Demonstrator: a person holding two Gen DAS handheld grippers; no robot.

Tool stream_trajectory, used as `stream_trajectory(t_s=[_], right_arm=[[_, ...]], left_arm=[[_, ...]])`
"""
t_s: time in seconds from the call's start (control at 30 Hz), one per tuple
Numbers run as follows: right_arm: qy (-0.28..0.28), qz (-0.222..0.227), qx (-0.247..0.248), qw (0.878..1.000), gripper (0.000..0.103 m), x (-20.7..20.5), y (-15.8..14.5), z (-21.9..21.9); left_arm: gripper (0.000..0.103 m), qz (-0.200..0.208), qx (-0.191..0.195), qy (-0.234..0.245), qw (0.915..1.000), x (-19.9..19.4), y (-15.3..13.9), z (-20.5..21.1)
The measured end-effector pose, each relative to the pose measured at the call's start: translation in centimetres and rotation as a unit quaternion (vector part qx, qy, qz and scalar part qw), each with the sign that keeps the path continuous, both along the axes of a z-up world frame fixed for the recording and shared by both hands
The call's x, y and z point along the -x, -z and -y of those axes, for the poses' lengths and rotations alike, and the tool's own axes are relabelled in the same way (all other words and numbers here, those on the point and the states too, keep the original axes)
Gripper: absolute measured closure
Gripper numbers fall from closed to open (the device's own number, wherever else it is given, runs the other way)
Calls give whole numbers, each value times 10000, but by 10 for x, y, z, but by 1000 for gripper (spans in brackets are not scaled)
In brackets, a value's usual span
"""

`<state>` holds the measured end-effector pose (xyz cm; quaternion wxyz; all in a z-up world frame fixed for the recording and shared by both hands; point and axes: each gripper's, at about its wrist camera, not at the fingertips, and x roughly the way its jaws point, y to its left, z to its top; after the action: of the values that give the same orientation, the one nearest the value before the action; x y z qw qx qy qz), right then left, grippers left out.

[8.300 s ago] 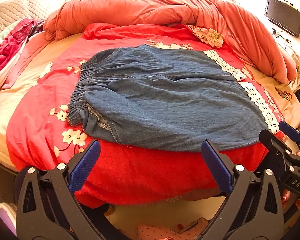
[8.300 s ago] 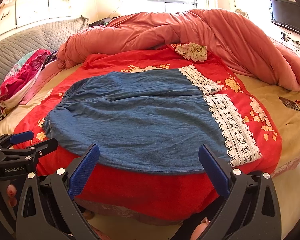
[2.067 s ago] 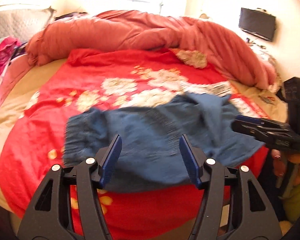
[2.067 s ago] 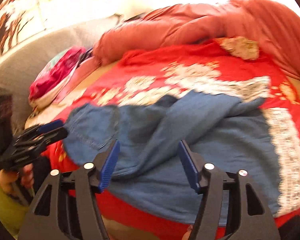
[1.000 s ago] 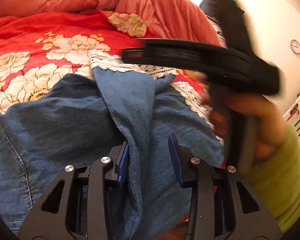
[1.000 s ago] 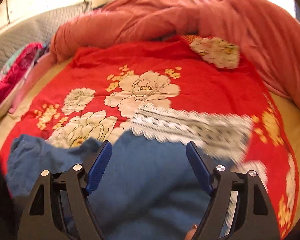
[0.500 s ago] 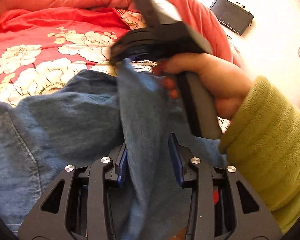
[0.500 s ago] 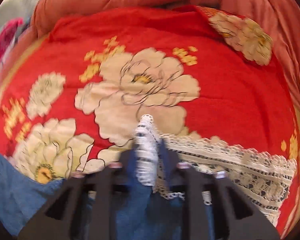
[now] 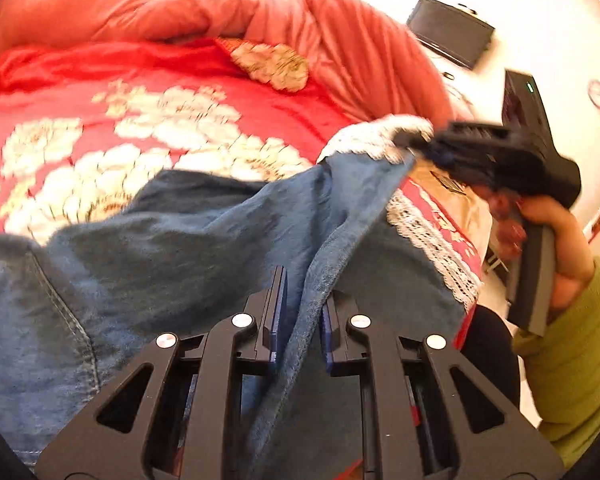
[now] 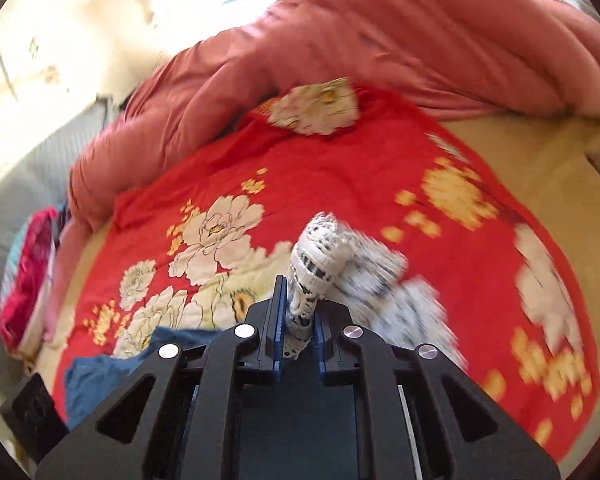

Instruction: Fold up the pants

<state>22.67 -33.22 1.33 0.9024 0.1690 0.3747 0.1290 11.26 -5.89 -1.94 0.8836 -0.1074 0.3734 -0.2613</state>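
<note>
The blue denim pants (image 9: 188, 240) with a white lace hem (image 9: 432, 240) lie on a red flowered bedspread (image 9: 100, 112). My left gripper (image 9: 302, 316) is shut on a folded edge of the denim near the bed's front. My right gripper (image 10: 298, 328) is shut on the white lace hem (image 10: 320, 256) and holds it lifted off the bed. In the left wrist view the right gripper (image 9: 412, 146) is up at the right, pulling the lace corner taut. A bit of denim (image 10: 112, 368) shows at the lower left of the right wrist view.
A bunched salmon duvet (image 9: 220, 4) lies across the back of the bed. Pink clothes (image 10: 28, 280) lie at the bed's left edge. A TV (image 9: 452, 36) hangs on the right wall. Beige sheet (image 10: 540, 160) lies right of the bedspread.
My right gripper, shut on the lace hem, has lifted it and swung away to the right, stretching the denim. My left gripper has kept its hold on the denim edge.
</note>
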Motion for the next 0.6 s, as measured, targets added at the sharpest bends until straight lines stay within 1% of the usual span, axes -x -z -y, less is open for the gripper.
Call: stream_trajectory(t_s=[0.07, 0.1, 0.13, 0.17, 0.23, 0.3, 0.33, 0.4, 0.43, 0.5, 0.53, 0.6], right_arm=[[125, -36, -314, 9994, 92, 24, 4, 19], [141, -70, -393, 9991, 92, 29, 7, 23], [159, -133, -519, 9984, 92, 37, 10, 29], [199, -205, -742, 9968, 91, 49, 17, 37], [259, -315, -885, 9952, 90, 60, 27, 43], [271, -434, -970, 9940, 88, 69, 39, 49], [305, -465, -1013, 9933, 84, 71, 42, 52], [442, -469, -1225, 9904, 61, 77, 47, 62], [508, -444, -1280, 9895, 60, 79, 47, 66], [581, -432, -1218, 9899, 61, 81, 47, 70], [587, -451, -1192, 9901, 64, 81, 48, 70], [565, -480, -1119, 9910, 89, 82, 49, 71]], left_arm=[[95, 255, -198, 91, 9994, 8, -9, 4], [95, 384, -364, 118, 9985, 12, -12, 6], [95, 552, -631, 140, 9964, 18, -16, 11], [95, 622, -782, 173, 9948, 20, -18, 14], [95, 678, -940, 305, 9928, 22, -15, 20], [95, 549, -959, 388, 9931, 18, -8, 23], [95, 449, -932, 430, 9937, 16, -3, 23], [95, 355, -954, 464, 9937, 14, 4, 25], [95, 336, -996, 498, 9932, 14, 7, 27], [95, 340, -1056, 552, 9923, 16, 8, 30], [95, 366, -1075, 585, 9918, 18, 7, 31], [95, 407, -1091, 613, 9913, 19, 5, 32]])
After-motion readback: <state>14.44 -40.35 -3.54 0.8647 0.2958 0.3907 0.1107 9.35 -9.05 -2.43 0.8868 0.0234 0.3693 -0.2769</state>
